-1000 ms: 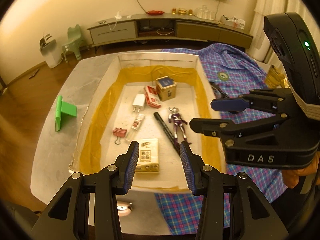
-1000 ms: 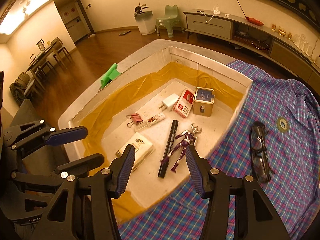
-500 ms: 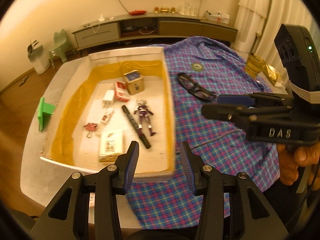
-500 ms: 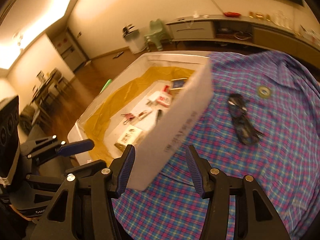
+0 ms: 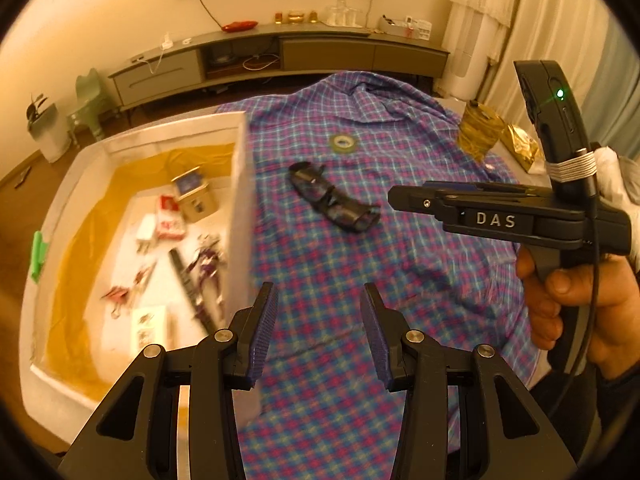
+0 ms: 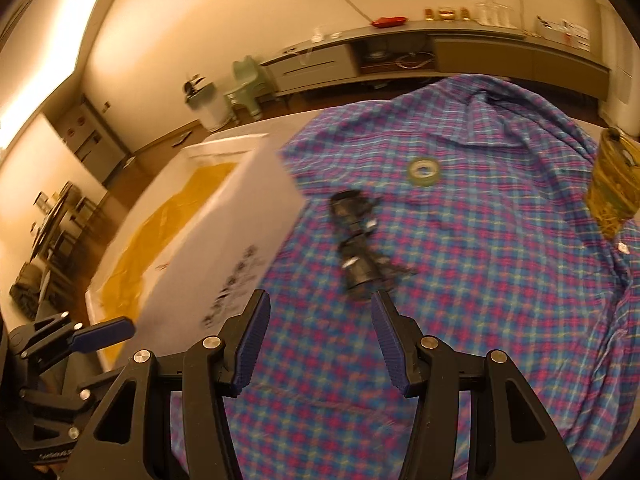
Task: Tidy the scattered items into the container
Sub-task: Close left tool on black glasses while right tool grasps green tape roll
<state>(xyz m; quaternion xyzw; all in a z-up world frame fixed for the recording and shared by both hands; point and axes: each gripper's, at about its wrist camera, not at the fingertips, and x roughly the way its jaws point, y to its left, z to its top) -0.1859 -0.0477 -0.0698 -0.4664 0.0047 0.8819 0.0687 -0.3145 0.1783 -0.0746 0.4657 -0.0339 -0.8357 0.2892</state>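
The white foam box with a yellow liner stands at the left and holds a tin, a toy figure, a black stick and several small items. Black glasses and a green tape roll lie on the plaid shirt. My left gripper is open over the shirt beside the box's right wall, with nothing between its fingers. My right gripper is open too, just short of the glasses. It shows side-on in the left wrist view, right of the glasses.
A crinkled gold bag sits at the shirt's far right. A green plastic piece lies left of the box. One blue pad of the left gripper shows at the lower left of the right wrist view. A hand holds the right gripper's handle.
Both grippers have swept right, from above the box's inside to over the plaid shirt. The glasses now lie close before the right gripper. Neither gripper's jaws have changed.
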